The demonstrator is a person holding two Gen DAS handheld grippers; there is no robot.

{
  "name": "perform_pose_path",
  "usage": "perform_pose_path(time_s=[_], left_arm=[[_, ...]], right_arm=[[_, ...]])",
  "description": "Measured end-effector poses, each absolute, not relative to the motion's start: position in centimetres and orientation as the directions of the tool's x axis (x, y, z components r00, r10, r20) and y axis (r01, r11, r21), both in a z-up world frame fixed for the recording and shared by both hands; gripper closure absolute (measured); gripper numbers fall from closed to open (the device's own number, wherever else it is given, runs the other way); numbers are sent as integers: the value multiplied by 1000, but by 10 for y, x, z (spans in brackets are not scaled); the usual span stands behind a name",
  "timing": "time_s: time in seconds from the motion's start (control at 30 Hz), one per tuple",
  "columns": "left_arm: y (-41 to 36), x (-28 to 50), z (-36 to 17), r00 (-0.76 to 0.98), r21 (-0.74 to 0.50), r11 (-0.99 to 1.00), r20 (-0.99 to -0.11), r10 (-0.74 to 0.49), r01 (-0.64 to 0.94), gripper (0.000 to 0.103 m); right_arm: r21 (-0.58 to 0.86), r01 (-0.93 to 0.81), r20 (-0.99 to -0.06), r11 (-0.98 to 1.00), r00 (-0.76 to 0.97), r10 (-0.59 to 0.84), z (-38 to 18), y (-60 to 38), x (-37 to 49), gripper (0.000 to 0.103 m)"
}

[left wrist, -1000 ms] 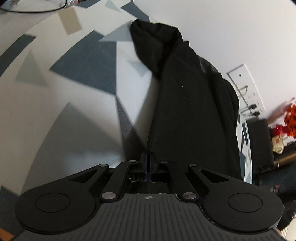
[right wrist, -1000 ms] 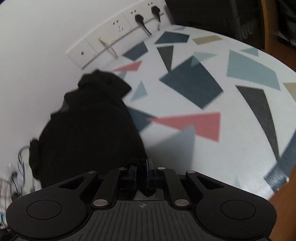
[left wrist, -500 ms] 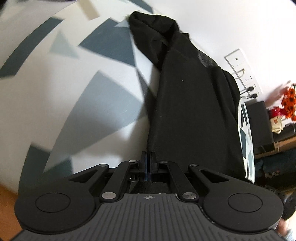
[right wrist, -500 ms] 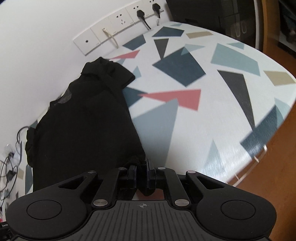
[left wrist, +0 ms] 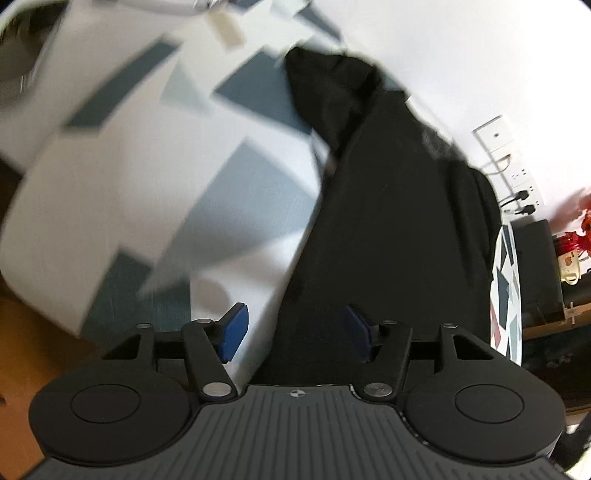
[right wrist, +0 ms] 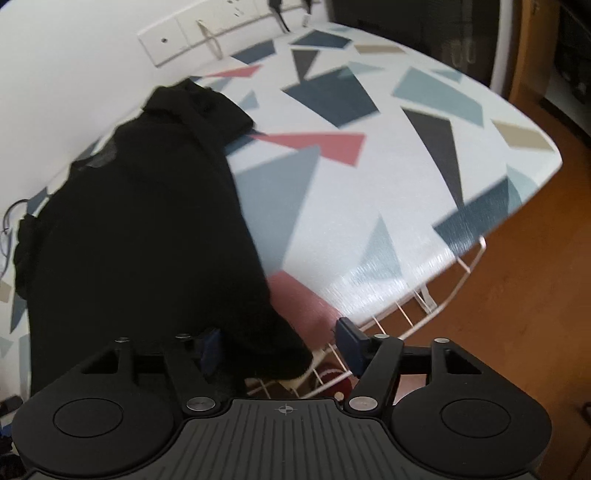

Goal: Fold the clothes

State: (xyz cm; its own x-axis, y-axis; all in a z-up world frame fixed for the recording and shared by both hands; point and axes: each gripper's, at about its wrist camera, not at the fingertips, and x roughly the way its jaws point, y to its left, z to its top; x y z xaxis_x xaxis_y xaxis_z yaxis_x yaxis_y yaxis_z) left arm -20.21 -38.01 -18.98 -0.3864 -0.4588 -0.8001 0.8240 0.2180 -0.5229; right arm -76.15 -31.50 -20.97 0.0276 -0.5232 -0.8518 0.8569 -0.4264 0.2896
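Ironing board [right wrist: 369, 229] under both my tools: white cover with grey, navy, red and tan triangles; its far end at 12 o'clock in the left view is smeared by motion blur, and the pattern there cannot be made out. Black garment [left wrist: 388, 229] lies lengthwise on the board, running from my left gripper [left wrist: 295, 332] at 6 o'clock up to a bunched end at 12 o'clock; in the right view the same garment [right wrist: 140, 229] fills the 9 o'clock half, its near hem drooping over the board edge and partly hidden behind my tool body. A faint greyish print sits near the upper part of the cloth, too dim to read. Left gripper spread wide, blue pads well apart, nothing pinched; the garment edge lies between the fingers, contact unclear. Right gripper [right wrist: 280, 343] likewise wide open and holding nothing; its left pad is half buried in dark cloth, hard to separate. Wire rack [right wrist: 424, 306] shows below the board rim at 4 o'clock. Wall sockets [right wrist: 207, 29] at 11 o'clock, cut off at the frame top; no legible lettering anywhere.
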Motion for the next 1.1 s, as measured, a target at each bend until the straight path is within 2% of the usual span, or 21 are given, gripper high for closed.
perform_pose_path(time_s=[0.07,0.33,0.5,0.6,0.83,0.93,1.03,1.1], left_arm=[[-382,-198,-174,-376,-525,197,-781,-499,828,43],[-416,-203,-133,-348,-533,145,-710,-612,833,37],[-455,-237,-140,-362,-521,116,-719,-593,846,36],[-480,-269,-154,-370,-491,87,-751,-547,867,36],[-533,-347,-200,-249,-290,23,-857,-451,957,36],[-547,-369,-210,-179,-199,-1,-879,-441,980,36],[-554,-384,-213,-120,-121,-27,-887,-445,992,31],[-556,-391,-215,-90,-79,-44,-894,-440,996,26]], right_arm=[[325,852,-825,-410,44,-563,-193,-320,-762,37],[466,821,-663,-330,77,-745,-110,-367,-782,37],[489,830,-577,-269,77,-813,-80,-428,-808,37],[507,826,-556,-246,95,-825,-90,-477,-827,37],[435,854,-683,-287,104,-723,-185,-604,-865,47],[417,869,-721,-266,137,-680,-221,-648,-864,49],[379,899,-741,-220,152,-654,-242,-689,-855,51],[351,918,-760,-184,165,-628,-252,-707,-846,61]])
